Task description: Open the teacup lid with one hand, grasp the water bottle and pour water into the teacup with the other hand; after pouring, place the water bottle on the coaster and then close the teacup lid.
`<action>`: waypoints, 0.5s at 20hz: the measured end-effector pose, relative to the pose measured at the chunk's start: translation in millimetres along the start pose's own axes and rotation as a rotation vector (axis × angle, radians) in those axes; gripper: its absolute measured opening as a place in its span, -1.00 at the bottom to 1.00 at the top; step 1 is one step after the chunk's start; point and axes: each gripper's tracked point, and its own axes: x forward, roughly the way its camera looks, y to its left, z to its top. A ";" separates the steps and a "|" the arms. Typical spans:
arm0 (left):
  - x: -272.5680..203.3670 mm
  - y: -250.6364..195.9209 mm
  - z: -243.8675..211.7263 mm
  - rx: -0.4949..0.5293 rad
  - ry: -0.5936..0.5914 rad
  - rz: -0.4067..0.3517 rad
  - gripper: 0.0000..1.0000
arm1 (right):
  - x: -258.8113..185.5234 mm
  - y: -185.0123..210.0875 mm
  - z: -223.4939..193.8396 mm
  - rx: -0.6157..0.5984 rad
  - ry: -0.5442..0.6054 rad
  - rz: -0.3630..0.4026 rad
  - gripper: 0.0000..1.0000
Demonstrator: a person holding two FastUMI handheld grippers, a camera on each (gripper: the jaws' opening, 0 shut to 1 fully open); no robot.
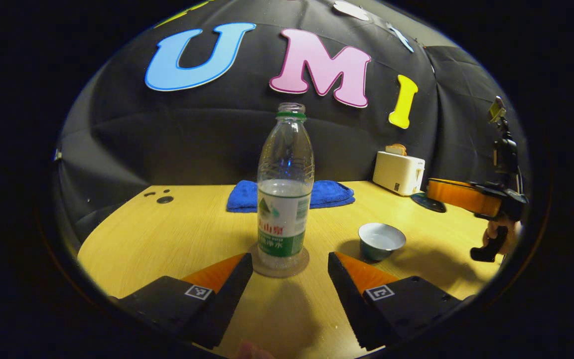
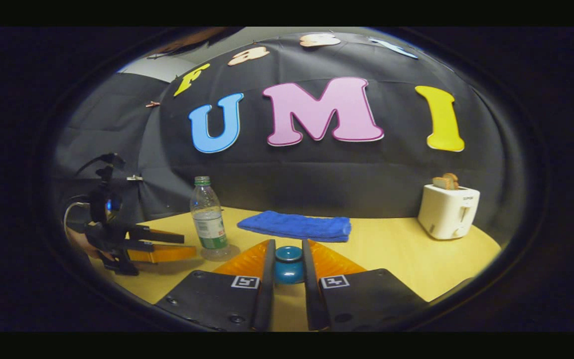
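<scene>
A clear water bottle (image 1: 285, 199), uncapped and about half full, stands upright on a round coaster (image 1: 267, 269) in the left gripper view. My left gripper (image 1: 290, 260) is open, its fingertips on either side of the bottle's base and apart from it. To the right sits the teacup (image 1: 381, 242), uncovered, with water in it. Past it a hand holds my right gripper (image 1: 439, 198) with the dark lid (image 1: 427, 203) at its tip. In the right gripper view my right gripper (image 2: 288, 259) is shut on the blue teacup lid (image 2: 288, 264). Left of it stand the bottle (image 2: 209, 219) and the left gripper (image 2: 187, 244).
A folded blue towel (image 1: 334, 193) (image 2: 297, 225) lies at the back of the wooden table (image 1: 167, 239). A white toaster (image 1: 399, 172) (image 2: 447, 212) with bread in it stands at the back right. A few dark spots (image 1: 165, 199) mark the table's far left.
</scene>
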 end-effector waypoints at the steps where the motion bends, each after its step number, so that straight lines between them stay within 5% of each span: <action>1: -10.1 -0.8 -2.9 -0.023 0.002 0.009 0.92 | 8.1 6.7 -4.7 0.011 0.009 0.016 -0.41; 5: -44.8 7.2 2.2 -0.032 -0.023 0.079 0.91 | 26.6 21.9 -28.4 0.002 0.053 0.042 -0.31; 6: -51.2 8.7 7.7 -0.026 -0.037 0.089 0.91 | 30.1 25.5 -32.8 0.001 0.063 0.049 -0.50; 10: -61.4 13.9 22.6 0.016 -0.074 0.106 0.90 | 39.4 28.1 -51.3 0.001 0.110 0.050 -0.50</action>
